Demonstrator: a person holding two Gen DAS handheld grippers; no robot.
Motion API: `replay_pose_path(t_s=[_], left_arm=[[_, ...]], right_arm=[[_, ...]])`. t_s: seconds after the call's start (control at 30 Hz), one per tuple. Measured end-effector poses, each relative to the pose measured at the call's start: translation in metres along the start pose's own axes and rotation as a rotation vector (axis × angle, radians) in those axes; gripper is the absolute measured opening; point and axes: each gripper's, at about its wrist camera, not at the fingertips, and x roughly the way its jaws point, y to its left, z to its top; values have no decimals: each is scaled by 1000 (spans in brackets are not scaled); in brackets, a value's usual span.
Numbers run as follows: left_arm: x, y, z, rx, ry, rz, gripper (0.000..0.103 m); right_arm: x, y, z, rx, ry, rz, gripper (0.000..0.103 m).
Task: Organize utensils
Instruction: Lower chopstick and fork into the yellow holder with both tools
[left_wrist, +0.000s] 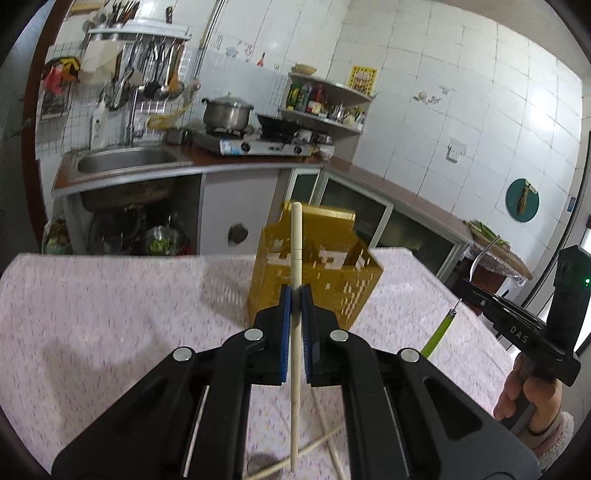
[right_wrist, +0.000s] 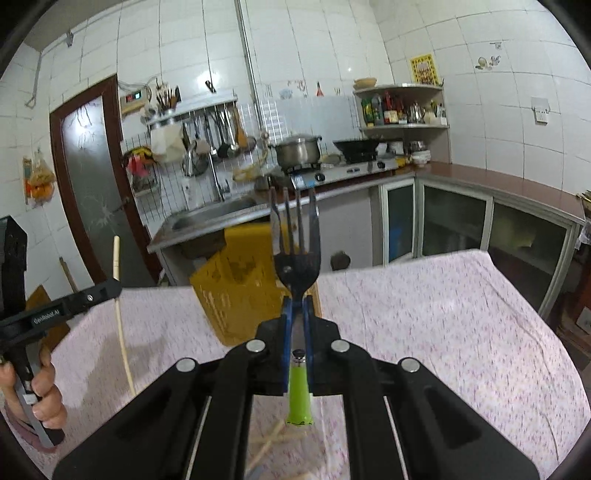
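My left gripper (left_wrist: 296, 295) is shut on a pale wooden chopstick (left_wrist: 295, 369), held upright above the table in front of the yellow perforated utensil basket (left_wrist: 325, 280). My right gripper (right_wrist: 296, 304) is shut on a fork (right_wrist: 295, 236) with a green handle (right_wrist: 298, 391), tines up, also just short of the basket (right_wrist: 236, 288). The fork and the right gripper show at the right of the left wrist view (left_wrist: 517, 325). The chopstick and the left gripper show at the left of the right wrist view (right_wrist: 117, 258). More chopsticks (left_wrist: 325, 439) lie on the cloth below.
The table carries a pink floral cloth (left_wrist: 110, 314). Behind it run a counter with a sink (left_wrist: 125, 162), a gas stove with a pot (left_wrist: 227, 112) and a corner shelf of bottles (left_wrist: 321, 99). Low cabinets (right_wrist: 461, 221) line the right wall.
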Motion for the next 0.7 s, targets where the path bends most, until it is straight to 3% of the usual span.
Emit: replay_pose_path(t_s=[0.27, 0.5, 0.7], left_arm=[[14, -23, 68, 72, -149, 10, 4], [26, -42, 131, 114, -333, 18, 4], [77, -34, 127, 110, -326, 13, 4]], right_arm=[[17, 17, 68, -39, -112, 10, 6], [44, 27, 114, -65, -168, 0, 6], [76, 27, 105, -71, -177, 5, 6]])
